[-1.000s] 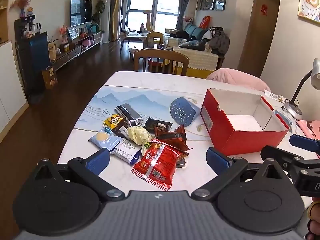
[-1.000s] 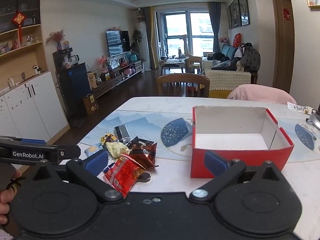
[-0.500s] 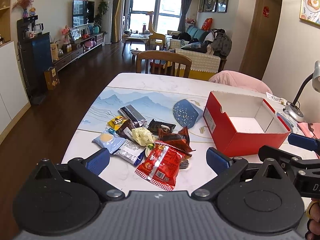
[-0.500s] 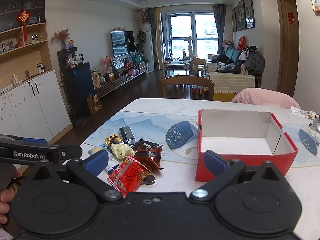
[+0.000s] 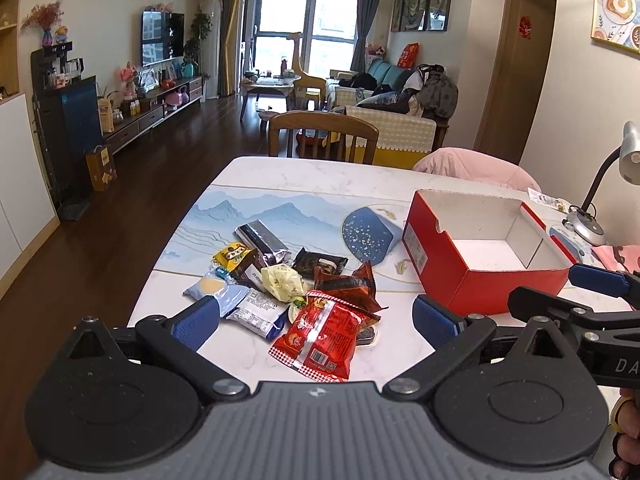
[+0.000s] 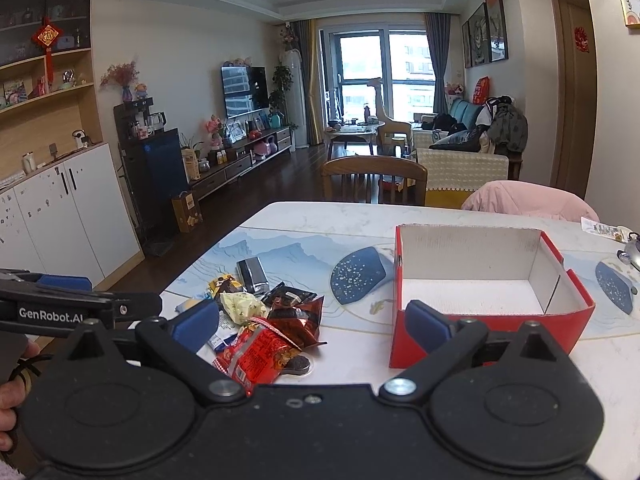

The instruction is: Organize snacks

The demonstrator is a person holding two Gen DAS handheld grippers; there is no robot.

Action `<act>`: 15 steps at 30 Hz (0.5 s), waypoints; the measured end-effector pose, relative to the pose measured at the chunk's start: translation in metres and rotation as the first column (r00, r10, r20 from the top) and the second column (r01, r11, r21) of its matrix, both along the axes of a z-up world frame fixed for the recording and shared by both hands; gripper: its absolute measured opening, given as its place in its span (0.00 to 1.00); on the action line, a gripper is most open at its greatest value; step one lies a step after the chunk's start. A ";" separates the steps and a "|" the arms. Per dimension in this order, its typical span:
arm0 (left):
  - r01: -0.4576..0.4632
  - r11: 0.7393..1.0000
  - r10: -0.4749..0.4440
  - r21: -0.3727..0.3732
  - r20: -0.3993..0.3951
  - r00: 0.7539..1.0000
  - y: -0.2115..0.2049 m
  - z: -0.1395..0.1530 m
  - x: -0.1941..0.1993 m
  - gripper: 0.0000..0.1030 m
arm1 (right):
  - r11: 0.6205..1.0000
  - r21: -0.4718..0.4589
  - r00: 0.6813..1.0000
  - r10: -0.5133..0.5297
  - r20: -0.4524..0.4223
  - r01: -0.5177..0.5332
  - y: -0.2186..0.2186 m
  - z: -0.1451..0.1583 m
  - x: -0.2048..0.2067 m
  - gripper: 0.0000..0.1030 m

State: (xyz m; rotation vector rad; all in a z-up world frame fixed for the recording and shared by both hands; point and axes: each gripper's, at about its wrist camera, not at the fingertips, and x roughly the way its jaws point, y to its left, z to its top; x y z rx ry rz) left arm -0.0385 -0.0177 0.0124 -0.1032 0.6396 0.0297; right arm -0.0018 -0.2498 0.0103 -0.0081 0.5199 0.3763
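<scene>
A: Left hand-held gripper (image 5: 316,318) spread wide and holding nothing, right hand-held gripper (image 6: 312,320) the same, both hanging short of my snack pile (image 5: 288,280).

B: Where's the pile?

A: Loose on the worktop (image 5: 288,176), red packet (image 5: 324,330) nearest me, silver bar (image 5: 262,236) at the far end. Red box (image 5: 480,256) sits just right of it, nothing inside.

B: Progress?

A: I'd judge zero. No snack boxed yet, whole pile left to move.

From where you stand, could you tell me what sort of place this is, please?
Most likely a home's open living and dining room: a dining table with a wooden chair, a sofa and a wall-mounted TV.
</scene>
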 end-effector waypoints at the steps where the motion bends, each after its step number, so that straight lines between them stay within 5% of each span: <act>1: 0.000 1.000 0.000 0.002 0.005 1.000 -0.001 0.001 -0.001 1.00 | 1.000 0.000 1.000 -0.001 0.003 0.001 0.000 0.000 0.000 0.95; 15: -0.005 1.000 0.004 0.013 0.034 0.999 -0.005 0.006 -0.003 1.00 | 1.000 0.005 1.000 0.021 0.023 -0.021 -0.001 0.002 0.000 0.95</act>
